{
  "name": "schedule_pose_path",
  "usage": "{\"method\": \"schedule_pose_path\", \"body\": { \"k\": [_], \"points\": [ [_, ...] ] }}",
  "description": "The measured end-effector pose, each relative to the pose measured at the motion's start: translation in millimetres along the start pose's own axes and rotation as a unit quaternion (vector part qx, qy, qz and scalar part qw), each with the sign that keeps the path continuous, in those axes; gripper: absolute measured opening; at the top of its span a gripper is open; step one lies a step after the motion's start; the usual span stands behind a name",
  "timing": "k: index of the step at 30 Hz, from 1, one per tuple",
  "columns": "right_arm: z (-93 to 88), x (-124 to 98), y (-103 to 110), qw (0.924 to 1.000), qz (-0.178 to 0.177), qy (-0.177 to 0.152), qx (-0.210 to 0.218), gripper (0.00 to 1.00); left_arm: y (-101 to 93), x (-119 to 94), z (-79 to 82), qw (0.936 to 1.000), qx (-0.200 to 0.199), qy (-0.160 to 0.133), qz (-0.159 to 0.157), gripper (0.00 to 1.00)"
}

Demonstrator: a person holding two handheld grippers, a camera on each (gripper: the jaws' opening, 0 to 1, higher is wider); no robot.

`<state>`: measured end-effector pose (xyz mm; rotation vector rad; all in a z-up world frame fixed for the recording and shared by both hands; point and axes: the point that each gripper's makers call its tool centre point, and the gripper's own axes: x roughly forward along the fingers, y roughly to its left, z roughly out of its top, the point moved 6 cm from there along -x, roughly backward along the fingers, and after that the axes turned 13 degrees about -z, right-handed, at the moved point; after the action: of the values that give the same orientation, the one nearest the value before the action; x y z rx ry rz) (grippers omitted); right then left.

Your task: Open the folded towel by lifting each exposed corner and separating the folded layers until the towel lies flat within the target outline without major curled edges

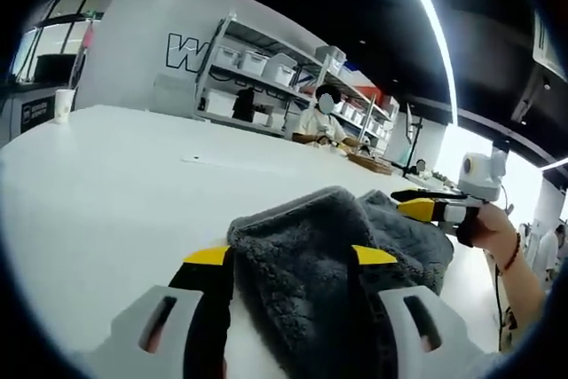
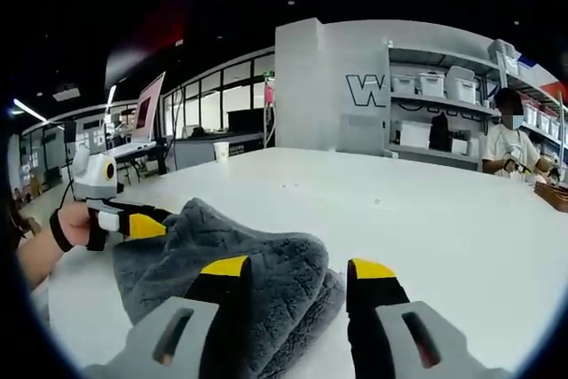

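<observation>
We are working over a grey towel [image 1: 342, 259] that is lying bunched and still folded on the white bench [image 1: 106, 184]. Our left claw [image 1: 293, 256] is spread wide with a raised fold of the towel sitting between its jaws. Our right claw [image 2: 297, 266] is also spread, its jaws straddling the towel's near edge. A person [image 1: 321, 117] is sitting at the far side, by the shelves [image 1: 266, 68].

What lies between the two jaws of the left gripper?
A raised fold of the grey towel lies between the open jaws of the left gripper, in the left gripper view.
</observation>
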<state>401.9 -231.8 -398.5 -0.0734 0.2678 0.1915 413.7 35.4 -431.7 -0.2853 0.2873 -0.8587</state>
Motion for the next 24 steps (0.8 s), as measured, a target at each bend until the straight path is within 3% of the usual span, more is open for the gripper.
{"method": "schedule_pose_path", "body": {
  "k": [5, 11, 24],
  "points": [
    [0.0, 6.3, 3.3, 1.0000, 0.005, 0.002, 0.007, 0.38, -2.9, -0.2, 0.9, 0.9999, -0.009, -0.013, -0.001, 0.48],
    [-2.3, 7.8, 3.7, 1.0000, -0.001, 0.007, 0.007, 0.37, -4.9, 2.7, -4.1, 1.0000, 0.000, -0.001, 0.005, 0.48],
    [-2.6, 10.8, 1.3, 0.9995, -0.011, 0.000, 0.030, 0.36, -2.9, 3.7, -12.4, 0.9998, -0.017, -0.005, 0.010, 0.45]
  ]
}}
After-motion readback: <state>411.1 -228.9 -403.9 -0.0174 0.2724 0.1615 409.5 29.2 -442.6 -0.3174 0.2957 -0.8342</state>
